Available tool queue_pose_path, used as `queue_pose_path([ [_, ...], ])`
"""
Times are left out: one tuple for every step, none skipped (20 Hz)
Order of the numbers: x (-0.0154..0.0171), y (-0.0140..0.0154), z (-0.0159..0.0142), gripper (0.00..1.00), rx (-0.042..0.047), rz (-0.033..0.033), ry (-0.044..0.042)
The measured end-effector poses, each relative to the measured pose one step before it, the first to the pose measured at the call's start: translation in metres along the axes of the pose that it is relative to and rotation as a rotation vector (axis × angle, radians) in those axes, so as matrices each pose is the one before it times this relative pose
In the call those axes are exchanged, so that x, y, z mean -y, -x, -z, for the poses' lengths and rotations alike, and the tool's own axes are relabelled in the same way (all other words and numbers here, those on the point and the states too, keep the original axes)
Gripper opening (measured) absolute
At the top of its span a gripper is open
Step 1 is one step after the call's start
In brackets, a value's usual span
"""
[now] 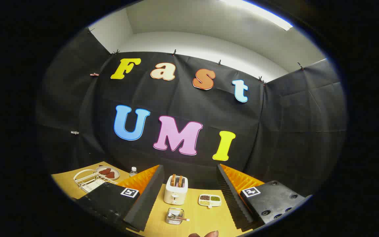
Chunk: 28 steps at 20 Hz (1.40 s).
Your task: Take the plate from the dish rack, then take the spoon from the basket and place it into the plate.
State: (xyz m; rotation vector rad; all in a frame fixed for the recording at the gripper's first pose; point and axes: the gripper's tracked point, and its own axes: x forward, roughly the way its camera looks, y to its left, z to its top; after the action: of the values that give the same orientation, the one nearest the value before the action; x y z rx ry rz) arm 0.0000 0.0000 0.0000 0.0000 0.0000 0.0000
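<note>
The gripper (189,200) was spread wide and pinching nothing, its 2 fingers (143,204) flanking a small clear basket (174,216) just ahead on the wooden table (206,223), with the spoon (180,218) lying across it, handle toward the right finger. Beyond the basket stood a white toaster (175,190) and, beside it, a divided dish of grains (210,200). Farther off, well to the left of the left finger, the white wire dish rack (89,181) stood with the plate (108,172) at its far side, so the first reach, in my judgement, called for a leftward swing; no legible brand or label could be made out.
</note>
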Motion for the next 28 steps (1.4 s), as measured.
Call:
queue_pose_path([
  [-0.00592, -0.0008, 0.00286, 0.97, -0.01261, -0.01406, -0.00029],
  [-0.00209, -0.00164, 0.00019, 0.98, -0.00265, -0.0069, 0.0044],
  [0.00046, -0.00037, -0.00227, 0.98, 0.00432, -0.00122, 0.00494],
  [-0.00057, -0.00158, -0.00201, 0.98, 0.00507, -0.00303, 0.00234],
  [-0.00263, 0.00003, -0.00105, 0.97, 0.00307, -0.00538, 0.00025],
  [-0.00255, -0.00102, -0.00088, 0.97, 0.00193, -0.00596, 0.0001],
  [-0.00394, -0.00061, 0.00118, 0.97, -0.00425, -0.00814, 0.00142],
  [-0.00157, -0.0005, 0.00221, 0.97, -0.00639, -0.00465, 0.00163],
  [-0.00183, -0.00107, 0.00163, 0.97, -0.00762, -0.00514, 0.00031],
  [-0.00363, -0.00052, -0.00023, 0.98, -0.00397, -0.00468, -0.00135],
  [-0.00197, 0.00006, -0.00027, 0.97, -0.00117, -0.00248, -0.00164],
  [-0.00231, -0.00108, 0.00021, 0.97, -0.00271, -0.00515, -0.00127],
  [-0.00198, -0.00094, -0.0001, 0.97, -0.00117, -0.00786, -0.0009],
  [-0.00313, -0.00158, 0.00018, 0.97, -0.0037, -0.00675, -0.00066],
  [-0.00112, -0.00256, 0.00094, 0.97, -0.00489, -0.00249, -0.00322],
  [-0.00252, -0.00455, 0.0025, 0.97, -0.01523, -0.00405, -0.00858],
  [-0.00401, -0.00642, 0.00627, 0.97, -0.02694, -0.00722, -0.01263],
  [-0.00471, -0.00832, 0.01141, 0.97, -0.05011, -0.00898, -0.01014],
  [-0.00486, -0.0073, 0.01576, 0.97, -0.06974, -0.00847, -0.00933],
  [-0.00622, -0.01128, 0.01629, 0.97, -0.06953, -0.01226, -0.01102],
  [-0.00695, -0.01254, 0.01336, 0.98, -0.05697, -0.00765, -0.01547],
  [-0.00635, -0.01447, 0.01436, 0.98, -0.05527, -0.00655, -0.01869],
  [-0.00538, -0.0168, 0.01443, 0.98, -0.05514, -0.00398, -0.01875],
  [-0.00574, -0.01593, 0.01471, 0.98, -0.05357, 0.00049, 0.00059],
  [-0.0072, -0.01672, 0.01287, 0.97, -0.04432, -0.00342, 0.00717],
  [-0.00856, -0.0184, 0.01095, 0.97, -0.0407, -0.00869, 0.00186],
  [-0.00916, -0.01859, 0.01128, 0.97, -0.04191, -0.00847, -0.00053],
  [-0.00865, -0.02326, 0.01353, 0.97, -0.05735, -0.00372, -0.00363],
])
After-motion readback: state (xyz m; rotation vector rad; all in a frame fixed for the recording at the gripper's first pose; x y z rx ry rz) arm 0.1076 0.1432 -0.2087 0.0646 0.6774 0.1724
